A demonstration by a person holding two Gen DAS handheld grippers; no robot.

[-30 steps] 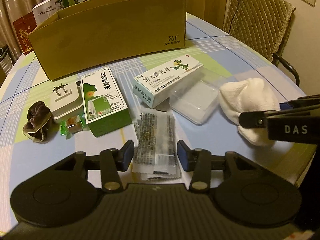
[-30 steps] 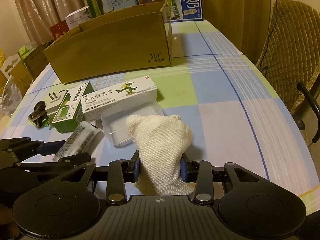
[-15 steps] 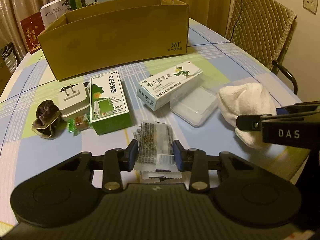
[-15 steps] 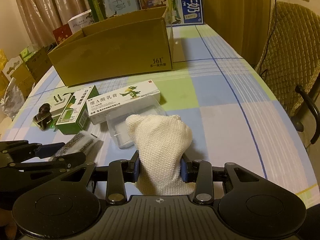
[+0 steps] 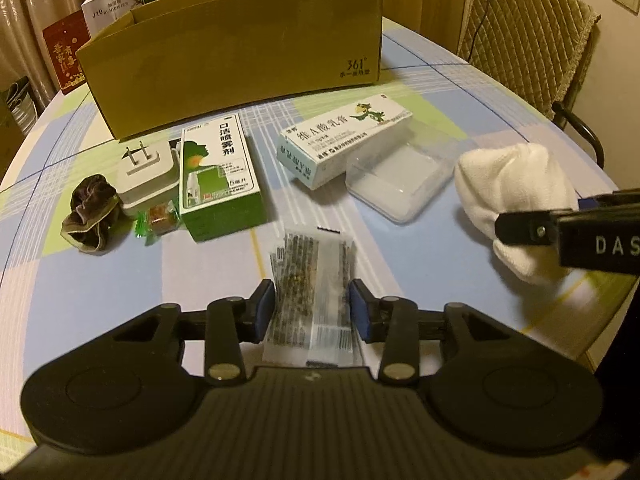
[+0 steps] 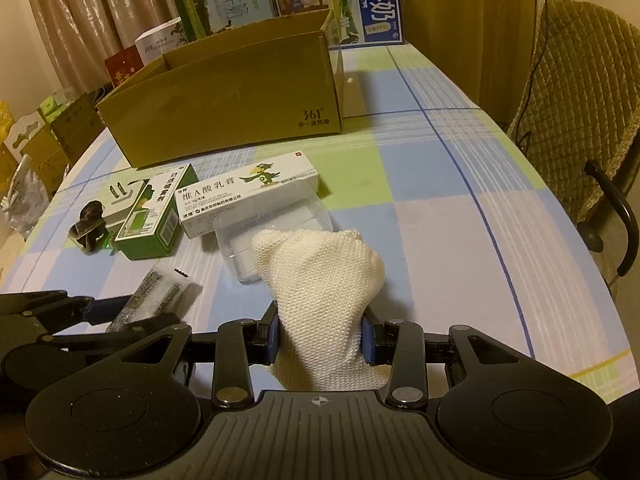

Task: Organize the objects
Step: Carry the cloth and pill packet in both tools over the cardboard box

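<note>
Left gripper (image 5: 312, 312) at lower centre, jaws easing apart, pads still touching the clear sachet packet (image 5: 310, 280) between them. Right gripper (image 6: 320, 338) is clamping the white knitted cloth (image 6: 320, 288), lower centre; cardboard box (image 6: 232, 96) sitting upper left.

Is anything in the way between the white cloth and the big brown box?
Yes. The clear plastic case and the white medicine box lie on the table between the white cloth and the cardboard box.

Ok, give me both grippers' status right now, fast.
Left gripper: jaws opening, clear packet between them.
Right gripper: shut on the white knit cloth.
</note>
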